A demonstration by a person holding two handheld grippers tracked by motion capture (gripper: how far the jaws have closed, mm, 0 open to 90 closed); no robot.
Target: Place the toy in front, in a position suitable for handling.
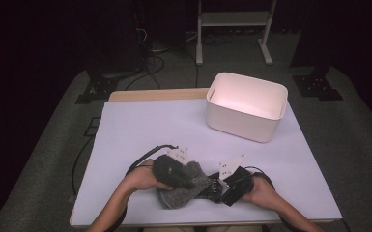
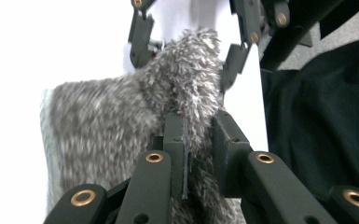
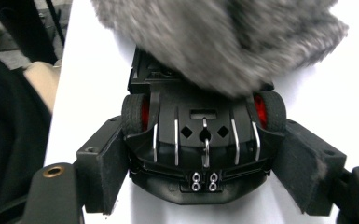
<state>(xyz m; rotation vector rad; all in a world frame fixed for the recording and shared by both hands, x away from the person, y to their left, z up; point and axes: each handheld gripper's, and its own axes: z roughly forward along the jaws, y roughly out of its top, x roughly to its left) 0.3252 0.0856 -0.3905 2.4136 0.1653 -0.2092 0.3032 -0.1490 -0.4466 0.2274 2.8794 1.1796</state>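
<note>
The left hand-held gripper (image 2: pixel 196 140) has its 2 black jaws pinched on a fold of the fuzzy grey knitted sock (image 2: pixel 121 126), which spreads just beyond them; the right hand-held gripper (image 3: pixel 205 163) clamps the rear of a small black toy car with red wheel hubs (image 3: pixel 203 135) between its 2 padded jaws, narrowed to the car's width; the sock drapes over the car's far end, just past those jaws; both tools meet over the white worktop (image 1: pixel 140 130); well beyond them, off to the right hand-held gripper's side, stands an empty white rectangular plastic bin (image 1: pixel 246 107).
</note>
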